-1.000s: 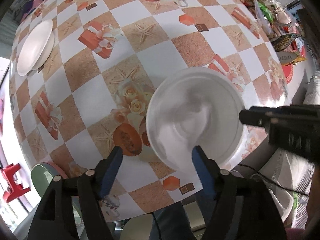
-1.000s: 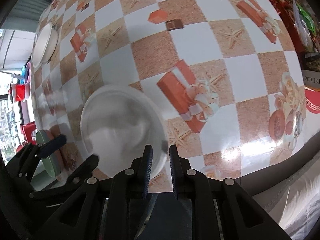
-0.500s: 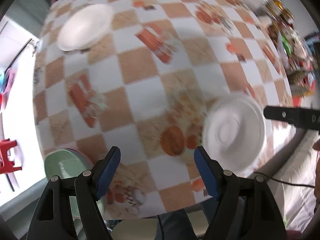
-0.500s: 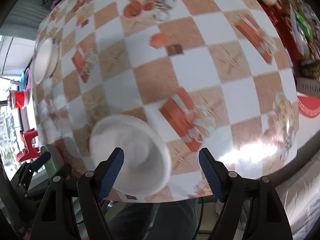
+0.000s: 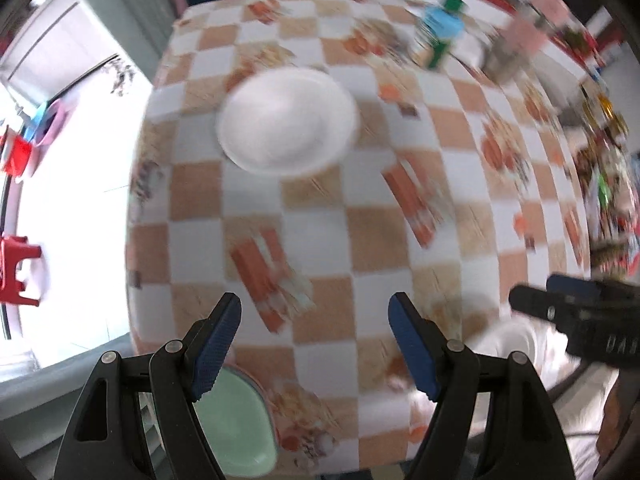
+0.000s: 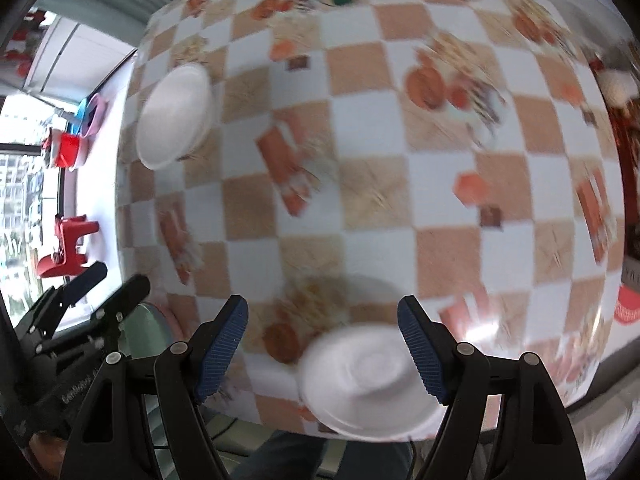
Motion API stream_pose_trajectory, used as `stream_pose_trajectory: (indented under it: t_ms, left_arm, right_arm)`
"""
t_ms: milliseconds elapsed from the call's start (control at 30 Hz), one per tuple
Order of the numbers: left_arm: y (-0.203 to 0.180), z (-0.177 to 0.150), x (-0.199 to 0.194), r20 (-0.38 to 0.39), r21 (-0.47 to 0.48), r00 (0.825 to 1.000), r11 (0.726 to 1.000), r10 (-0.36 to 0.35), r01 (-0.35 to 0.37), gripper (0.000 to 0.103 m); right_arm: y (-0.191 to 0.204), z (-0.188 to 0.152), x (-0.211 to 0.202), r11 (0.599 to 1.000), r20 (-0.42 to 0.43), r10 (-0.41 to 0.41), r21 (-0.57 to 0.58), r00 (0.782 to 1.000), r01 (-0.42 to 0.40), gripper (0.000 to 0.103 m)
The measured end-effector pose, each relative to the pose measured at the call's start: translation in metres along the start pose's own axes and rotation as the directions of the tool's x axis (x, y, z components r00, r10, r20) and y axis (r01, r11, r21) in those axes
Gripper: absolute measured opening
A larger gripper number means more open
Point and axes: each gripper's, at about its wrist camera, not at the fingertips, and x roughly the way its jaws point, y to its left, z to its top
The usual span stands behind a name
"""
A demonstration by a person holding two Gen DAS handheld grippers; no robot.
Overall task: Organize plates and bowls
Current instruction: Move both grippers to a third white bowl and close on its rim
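Both tongs now gape wide and empty: the right gripper has released the near plate; the left gripper has swung toward the far plate.

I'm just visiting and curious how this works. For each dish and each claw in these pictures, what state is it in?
Left claw: open, holding nothing.
Right claw: open, holding nothing.
Near white plate: upright on the table's near edge, ungripped.
Far white bowl: upright on the table, alone.
Green dish: at the near left corner, partly hidden.
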Motion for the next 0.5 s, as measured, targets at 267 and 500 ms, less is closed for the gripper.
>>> stream_pose_trajectory:
  t_ms: [267, 500]
  left_arm:
    - [0.050, 0.056, 0.017, 0.033, -0.171, 0.999, 0.985, 0.039, -0.033, 0.079]
    - [0.075, 0.088, 0.045, 0.026, -0.222, 0.996, 0.972, 0.084, -0.076, 0.079]
  right_arm:
    - [0.048, 0.057, 0.020, 0.997, 0.004, -0.009, -0.079, 1.000, 0.009, 0.078]
    - [0.063, 0.102, 0.045, 0.997, 0.012, -0.015, -0.074, 1.000, 0.016, 0.078]
